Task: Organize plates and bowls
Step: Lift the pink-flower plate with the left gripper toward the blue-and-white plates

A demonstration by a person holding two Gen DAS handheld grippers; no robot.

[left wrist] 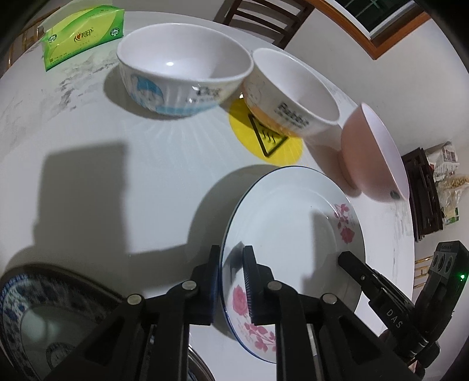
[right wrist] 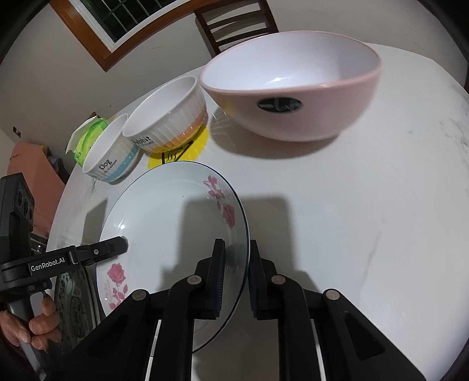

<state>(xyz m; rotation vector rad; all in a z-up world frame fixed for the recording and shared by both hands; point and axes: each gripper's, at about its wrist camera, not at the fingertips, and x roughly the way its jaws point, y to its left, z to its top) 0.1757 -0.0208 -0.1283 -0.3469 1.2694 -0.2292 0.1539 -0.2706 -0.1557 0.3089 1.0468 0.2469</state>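
Observation:
A white plate with pink roses [left wrist: 281, 217] [right wrist: 170, 211] is held above the table by both grippers. My left gripper [left wrist: 231, 263] is shut on its left rim. My right gripper [right wrist: 237, 258] is shut on its right rim; its finger shows in the left wrist view [left wrist: 360, 272]. A blue-patterned plate [left wrist: 32, 316] [right wrist: 73, 302] lies below at the near left. Behind stand a blue "Dog" bowl [left wrist: 181, 73] [right wrist: 111, 155], an orange "Rabbit" bowl [left wrist: 290, 96] [right wrist: 167, 117] and a pink bowl [left wrist: 372, 155] [right wrist: 293, 88].
A green tissue pack [left wrist: 82, 32] [right wrist: 88, 137] sits at the far edge of the round white table [left wrist: 88, 123] [right wrist: 351, 205]. A yellow mat [left wrist: 263, 137] lies under the orange bowl. A wooden chair [left wrist: 263, 17] stands behind the table.

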